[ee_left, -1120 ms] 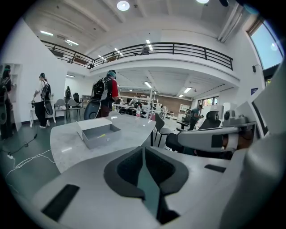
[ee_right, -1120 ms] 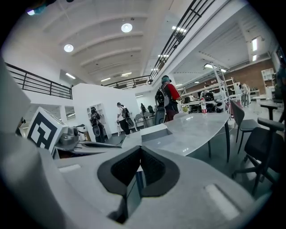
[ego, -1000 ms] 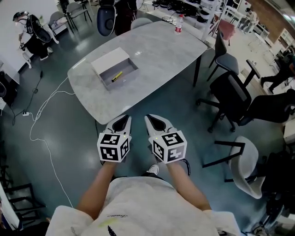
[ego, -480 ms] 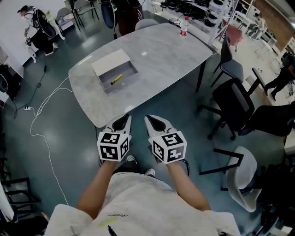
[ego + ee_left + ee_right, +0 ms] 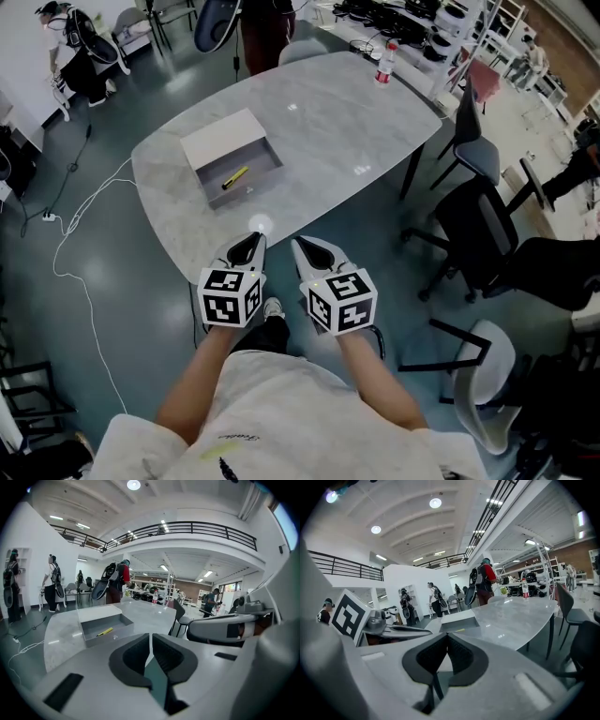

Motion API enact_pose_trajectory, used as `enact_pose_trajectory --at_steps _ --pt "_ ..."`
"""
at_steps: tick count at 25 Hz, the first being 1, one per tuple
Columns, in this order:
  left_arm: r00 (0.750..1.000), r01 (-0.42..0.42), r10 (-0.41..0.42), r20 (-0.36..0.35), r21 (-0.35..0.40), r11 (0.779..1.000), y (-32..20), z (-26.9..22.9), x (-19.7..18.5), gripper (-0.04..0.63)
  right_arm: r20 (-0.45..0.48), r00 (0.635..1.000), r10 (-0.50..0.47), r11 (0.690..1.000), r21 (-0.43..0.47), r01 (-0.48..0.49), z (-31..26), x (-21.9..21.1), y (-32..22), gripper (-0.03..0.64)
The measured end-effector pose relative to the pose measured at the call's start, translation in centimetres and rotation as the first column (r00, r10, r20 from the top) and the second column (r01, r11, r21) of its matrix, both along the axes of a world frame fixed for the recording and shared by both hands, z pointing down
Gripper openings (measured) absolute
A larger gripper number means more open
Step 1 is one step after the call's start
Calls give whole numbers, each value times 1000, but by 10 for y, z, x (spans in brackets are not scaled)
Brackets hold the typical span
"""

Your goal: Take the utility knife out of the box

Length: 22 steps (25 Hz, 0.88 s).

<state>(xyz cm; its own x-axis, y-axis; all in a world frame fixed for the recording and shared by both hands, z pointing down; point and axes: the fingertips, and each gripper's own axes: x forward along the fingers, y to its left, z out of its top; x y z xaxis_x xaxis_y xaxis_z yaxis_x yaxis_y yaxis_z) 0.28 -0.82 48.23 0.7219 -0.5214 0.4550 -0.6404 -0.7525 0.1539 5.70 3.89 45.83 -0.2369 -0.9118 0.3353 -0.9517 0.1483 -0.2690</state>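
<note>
Cable (image 5: 82, 239) trails over the floor at far left, clear of the work. On the table (image 5: 328, 122), toward its left end, sits the box (image 5: 261, 161), open on top, with the yellow knife (image 5: 234, 176) lying flat and slanted on its floor, apart from the walls.

Both tools hang short of the table's near edge, well apart from the box. The left gripper (image 5: 247, 247) has its jaws pressed together on nothing. The right gripper (image 5: 310, 247), just beside it, is likewise closed and empty.

The step in hand looks like the approach. To do it well, carry one gripper over the box and spread its jaws before going down. Turn them across the knife's length, and drop clear of the near wall so the pads straddle the handle's middle. The other could steady the box.

A bottle (image 5: 382, 64) stands at the table's far right end.

Only the head view gives the knife's slant from above. The left gripper view sees it low, as a yellow sliver behind the box's near wall. The right gripper view shows little more than that wall.
</note>
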Motion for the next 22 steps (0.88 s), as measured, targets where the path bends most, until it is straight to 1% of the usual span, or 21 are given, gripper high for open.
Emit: enact_pose_trajectory --at_steps 3,9,14,19,22 --pt "1000 17 -17 22 -2 1000 -33 3 2 26 -6 1000 -4 1000 -7 4 1 7 -31 5" --pt "999 28 -28 18 -10 1000 -90 3 9 26 -12 1000 -26 999 -28 25 2 10 -89 5" --pt "999 45 -44 13 -36 998 -127 12 11 26 -21 998 -56 997 -50 55 8 11 -131 5" --pt "998 61 -60 18 -45 997 -164 17 1 26 -34 995 -94 994 -67 91 10 2 -174 5" --pt "998 59 -58 31 -35 998 -184 21 -8 26 -48 992 -116 991 -80 112 11 -6 -195 5"
